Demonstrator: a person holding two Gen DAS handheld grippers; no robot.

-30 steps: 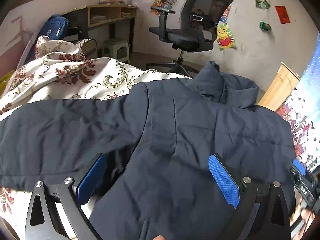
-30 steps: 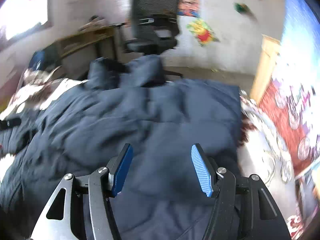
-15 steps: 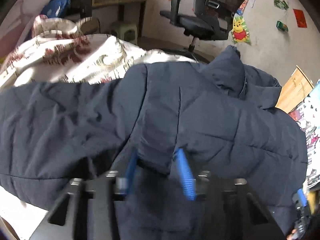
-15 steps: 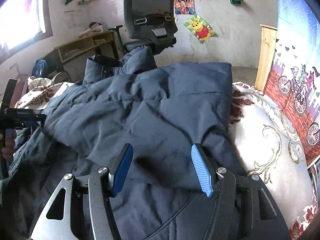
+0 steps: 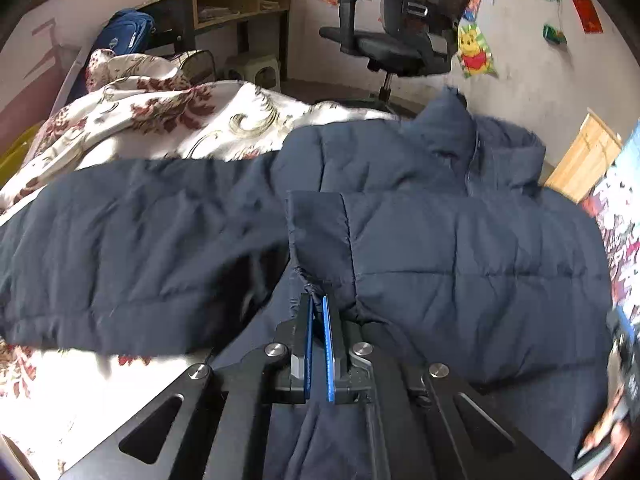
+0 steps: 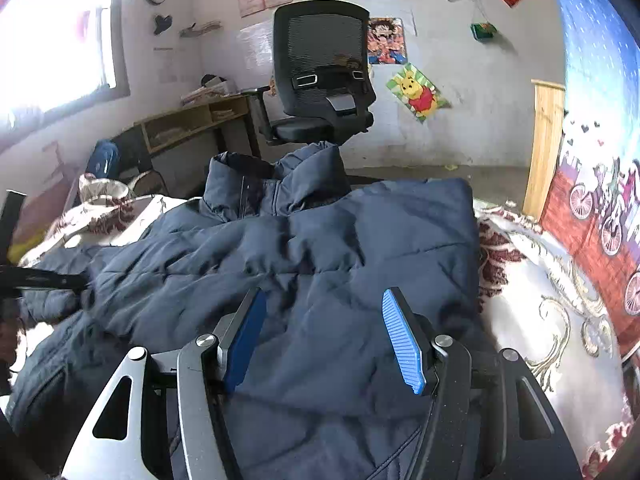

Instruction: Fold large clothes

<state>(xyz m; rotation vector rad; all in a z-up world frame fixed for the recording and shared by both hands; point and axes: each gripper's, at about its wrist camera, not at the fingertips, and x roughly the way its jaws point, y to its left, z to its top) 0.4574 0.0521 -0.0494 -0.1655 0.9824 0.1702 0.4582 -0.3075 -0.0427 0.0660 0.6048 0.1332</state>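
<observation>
Navy padded jacket [image 5: 460, 240] lay spread on a bed with a floral cream-and-maroon bedspread [image 5: 160, 120], collar at the far end, standing up. In the left wrist view the left tool [image 5: 316, 316] was clamped on a pinched fold of the jacket, at the near end of a folded-over sleeve cuff; blue pads nearly together with fabric bunched between them. That sleeve lay across the chest of the jacket. The other sleeve [image 5: 120, 248] stretched out to the left over the bedspread, its cuff end near the left edge of the frame.

In the right wrist view the right tool [image 6: 324, 332] was spread wide, blue pads well apart, hovering just over the jacket [image 6: 320, 248] body near its hem end; no fabric between the pads. Whether the fingertips touched the cloth could not be told. Right side of the jacket was folded in with a straight edge, bedspread [image 6: 540, 280] showing beside it on the right. The left tool [image 6: 40, 280] showed as a dark bar at the far left of that view, against the jacket.

Behind the bed: black mesh office chair [image 6: 320, 72], wooden desk [image 5: 236, 0] along the far wall, blue bag [image 5: 128, 36] to its left.
</observation>
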